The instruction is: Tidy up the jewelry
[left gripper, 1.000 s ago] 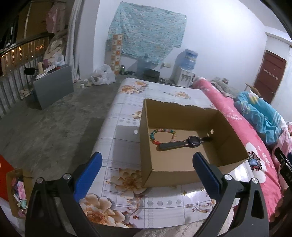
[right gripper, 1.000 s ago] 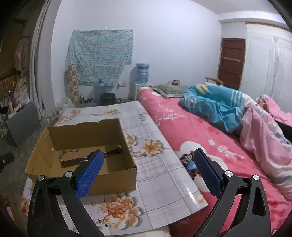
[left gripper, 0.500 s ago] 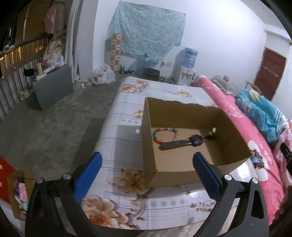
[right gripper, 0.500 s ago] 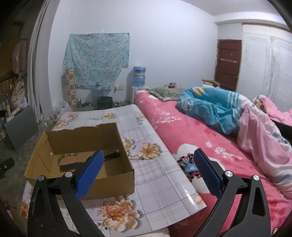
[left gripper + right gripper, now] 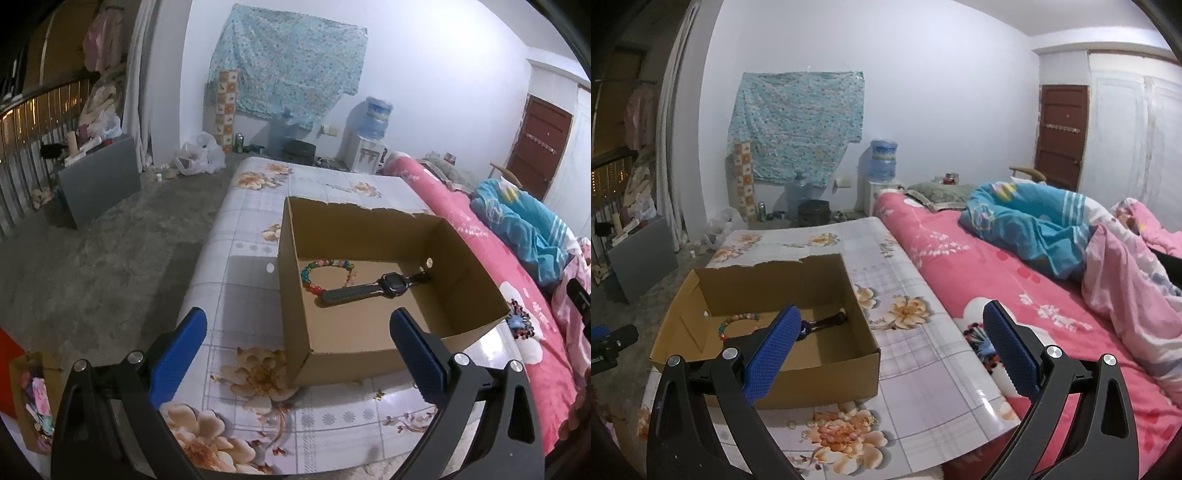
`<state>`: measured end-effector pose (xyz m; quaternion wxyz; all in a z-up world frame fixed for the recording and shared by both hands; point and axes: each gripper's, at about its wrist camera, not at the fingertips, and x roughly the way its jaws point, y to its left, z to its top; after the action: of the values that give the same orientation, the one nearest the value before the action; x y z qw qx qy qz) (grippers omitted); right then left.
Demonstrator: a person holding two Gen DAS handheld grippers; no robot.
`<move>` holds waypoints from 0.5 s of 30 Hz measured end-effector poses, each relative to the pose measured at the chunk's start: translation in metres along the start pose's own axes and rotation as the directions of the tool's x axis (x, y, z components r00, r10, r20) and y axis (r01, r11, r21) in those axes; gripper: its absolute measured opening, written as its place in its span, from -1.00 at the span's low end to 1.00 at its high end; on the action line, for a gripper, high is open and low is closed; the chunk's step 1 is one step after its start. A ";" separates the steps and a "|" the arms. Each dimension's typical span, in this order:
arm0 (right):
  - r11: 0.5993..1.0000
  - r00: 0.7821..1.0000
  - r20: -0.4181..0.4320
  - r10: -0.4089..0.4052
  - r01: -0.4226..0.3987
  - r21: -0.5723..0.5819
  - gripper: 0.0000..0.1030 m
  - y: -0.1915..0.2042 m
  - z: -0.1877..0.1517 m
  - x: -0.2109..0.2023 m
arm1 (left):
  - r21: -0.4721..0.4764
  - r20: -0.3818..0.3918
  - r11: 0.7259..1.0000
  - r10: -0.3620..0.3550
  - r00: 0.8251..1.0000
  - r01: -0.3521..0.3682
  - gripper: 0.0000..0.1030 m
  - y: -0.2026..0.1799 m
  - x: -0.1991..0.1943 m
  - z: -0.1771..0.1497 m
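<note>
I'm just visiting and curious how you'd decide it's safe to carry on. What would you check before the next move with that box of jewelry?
1. Left gripper open, holding nothing: ok.
2. Right gripper open, holding nothing: ok.
3. Beaded bracelet inside the cardboard box: ok.
4. Watch in the box, lying flat: ok.
5. Box fully on the floral tablecloth, upright: ok.
6. More jewelry left outside the box: cannot tell; small bits near the box front are too tiny to identify.

Right fingers (image 5: 772, 354) hide the watch (image 5: 827, 322) face.
</note>
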<state>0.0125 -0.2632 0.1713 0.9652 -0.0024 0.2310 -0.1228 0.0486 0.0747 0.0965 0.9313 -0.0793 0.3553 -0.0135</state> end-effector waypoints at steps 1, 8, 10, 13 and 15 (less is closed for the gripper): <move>1.000 1.000 0.000 0.003 -0.003 -0.001 0.84 0.001 0.000 0.001 | -0.001 0.005 1.000 0.006 1.000 -0.006 0.89 0.001 0.001 0.001; 0.998 0.998 -0.026 0.059 -0.059 0.017 0.84 0.007 -0.004 0.010 | -0.058 0.011 0.997 -0.049 0.999 0.050 0.89 0.014 0.010 0.003; 0.992 0.991 -0.042 0.124 -0.123 0.038 0.84 0.007 -0.008 0.014 | -0.078 0.024 0.995 -0.067 0.997 0.069 0.89 0.019 0.012 0.001; 0.974 0.973 -0.060 0.222 -0.218 0.066 0.84 0.007 -0.014 0.020 | -0.079 0.036 0.990 -0.113 0.993 0.116 0.89 0.023 0.014 -0.001; 0.966 0.966 -0.066 0.250 -0.245 0.077 0.84 0.008 -0.020 0.024 | -0.093 0.030 0.983 -0.157 0.987 0.159 0.89 0.027 0.016 -0.002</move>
<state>0.0263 -0.2598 0.1426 0.9631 0.0640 0.2612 -0.0090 0.0589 0.1001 0.0802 0.9264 -0.1517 0.3376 -0.0693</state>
